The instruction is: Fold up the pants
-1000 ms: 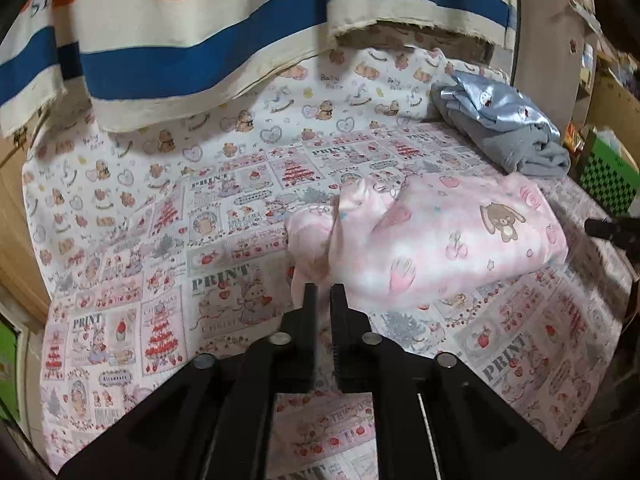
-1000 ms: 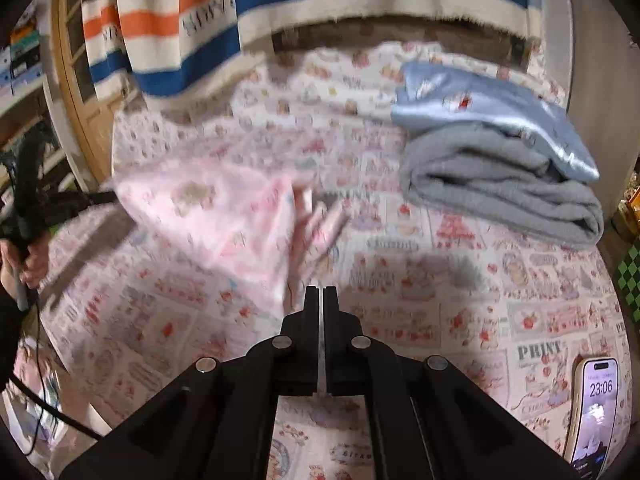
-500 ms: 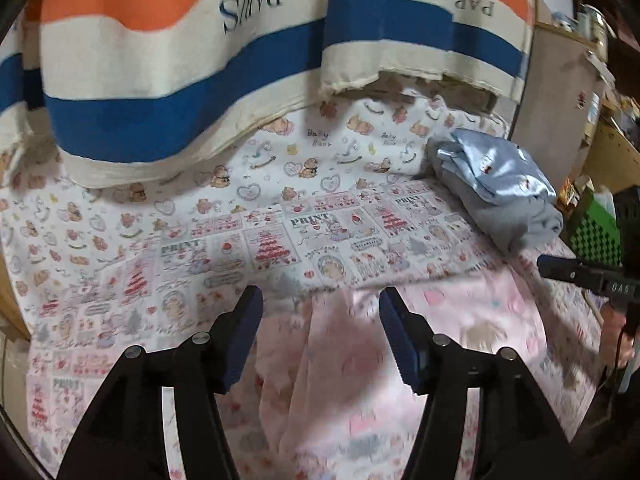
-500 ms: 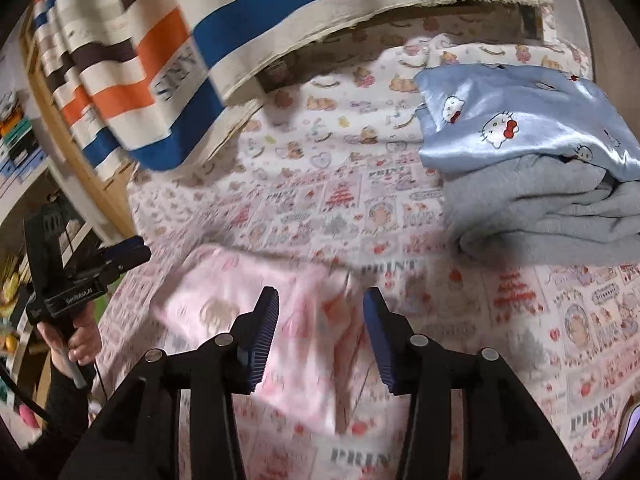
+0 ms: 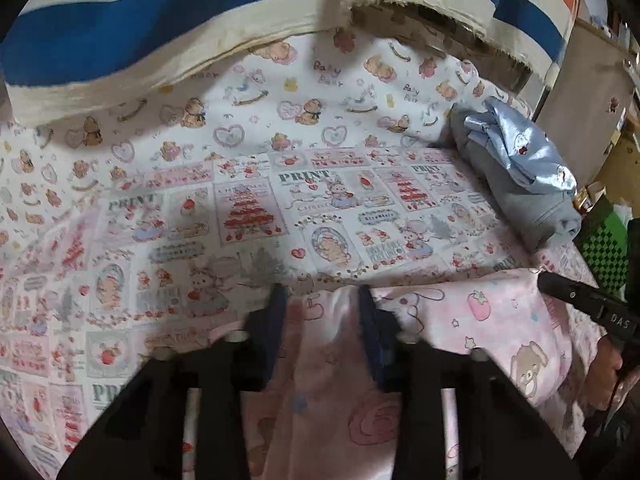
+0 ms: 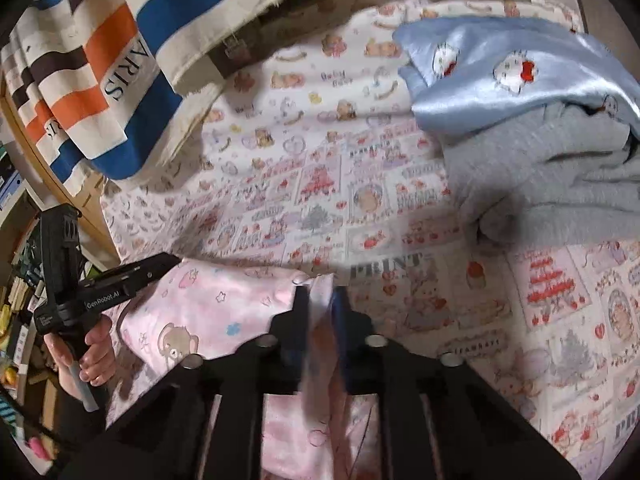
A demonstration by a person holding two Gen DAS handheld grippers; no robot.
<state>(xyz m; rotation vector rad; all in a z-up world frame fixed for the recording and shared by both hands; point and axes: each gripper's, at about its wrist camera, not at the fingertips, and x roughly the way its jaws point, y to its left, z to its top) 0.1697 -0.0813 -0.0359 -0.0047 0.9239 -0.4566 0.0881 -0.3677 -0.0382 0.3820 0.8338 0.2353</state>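
The pink printed pants (image 5: 492, 320) lie on the printed bedsheet (image 5: 248, 208), with their far edge running across both views. My left gripper (image 5: 322, 308) sits over that edge with its jaws closing. A fold of pink cloth lies in the gap, and the pads still stand apart from it. In the right wrist view the pants (image 6: 224, 304) spread to the left. My right gripper (image 6: 322, 300) is nearly shut, and its closing pads pinch a narrow strip of the pants' edge. A hand (image 6: 92, 352) holds the left gripper's handle at the left.
A folded stack of grey and light-blue satin clothes (image 5: 520, 184) (image 6: 540, 140) rests at the far right of the bed. A striped orange, blue and cream cloth (image 5: 160, 20) (image 6: 100, 60) hangs over the far side. A green checked box (image 5: 604, 248) stands beyond the right edge.
Both grippers went from shut to wide open and have since narrowed over the pants' far edge. Both moved forward and lower, and the pants now lie closer beneath them.
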